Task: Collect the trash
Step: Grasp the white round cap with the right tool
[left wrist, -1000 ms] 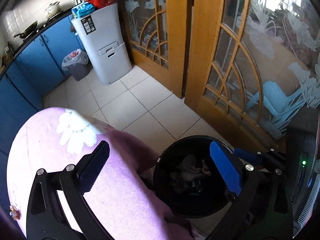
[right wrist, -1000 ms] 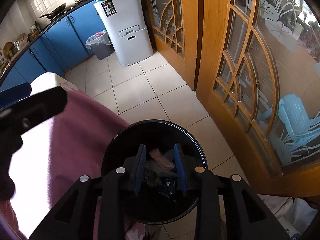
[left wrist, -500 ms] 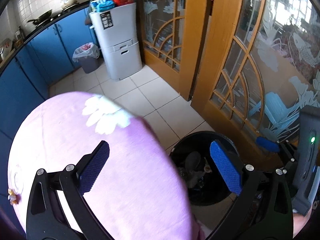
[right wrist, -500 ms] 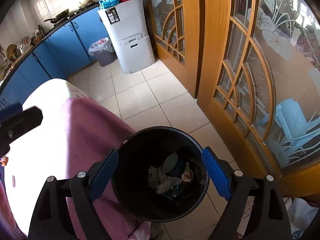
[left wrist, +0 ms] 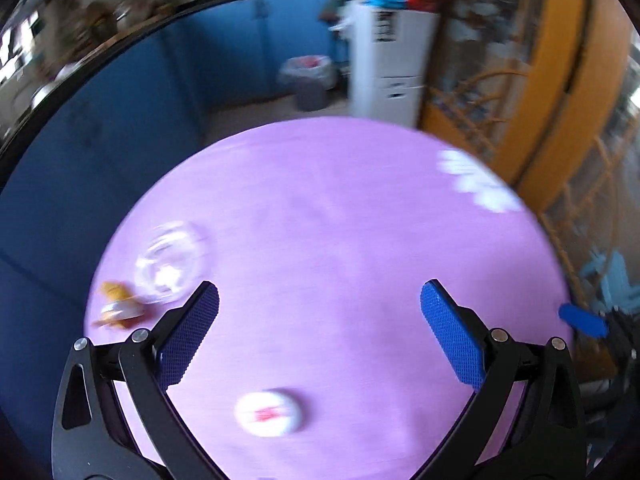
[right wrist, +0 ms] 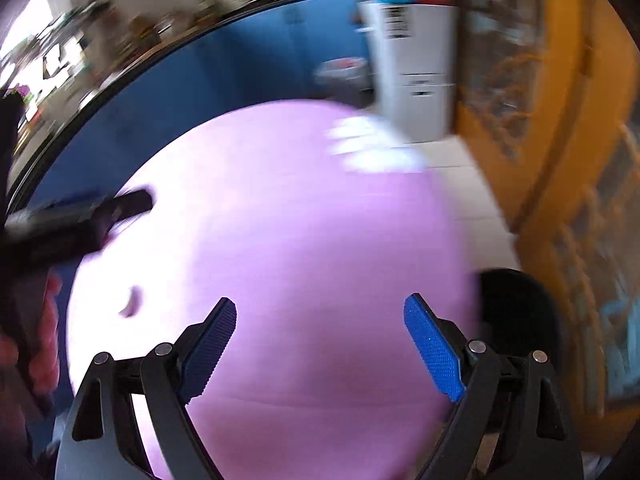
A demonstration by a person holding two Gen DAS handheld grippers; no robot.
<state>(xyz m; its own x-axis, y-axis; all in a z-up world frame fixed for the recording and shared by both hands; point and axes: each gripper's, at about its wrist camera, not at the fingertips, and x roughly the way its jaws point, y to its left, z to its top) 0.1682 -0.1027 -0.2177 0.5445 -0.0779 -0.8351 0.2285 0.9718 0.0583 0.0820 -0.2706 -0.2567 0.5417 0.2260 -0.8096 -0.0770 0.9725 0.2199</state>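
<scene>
- Both views swing off the bin (right wrist: 516,312) and back over the table (left wrist: 340,220); a second ago the right gripper (right wrist: 320,344) hung over the bin's mouth with its pads close together, and its jaws have just been opening, with nothing between them now
- Left gripper (left wrist: 320,328) is spread wide and empty too, as in the earlier frames
- Trash left on the table, in the left view: a white round lid (left wrist: 269,412) near, between the left fingers and below them; a clear plastic cup (left wrist: 170,266) far left; an orange scrap (left wrist: 118,308) just left of the cup, at the table's edge
- Bin sits on the floor at the table's right edge, dark, contents not visible now
- Step in hand, as I judge it: a drop is done, and both hands return for the next piece
- Next move calls for slowing, then lowering one gripper around the lid, the closest piece
- Table is round under a pink cloth with a white flower (left wrist: 478,186); blue cabinets (left wrist: 120,112) far left, wooden glazed doors (left wrist: 560,80) right; heavy blur hides detail
</scene>
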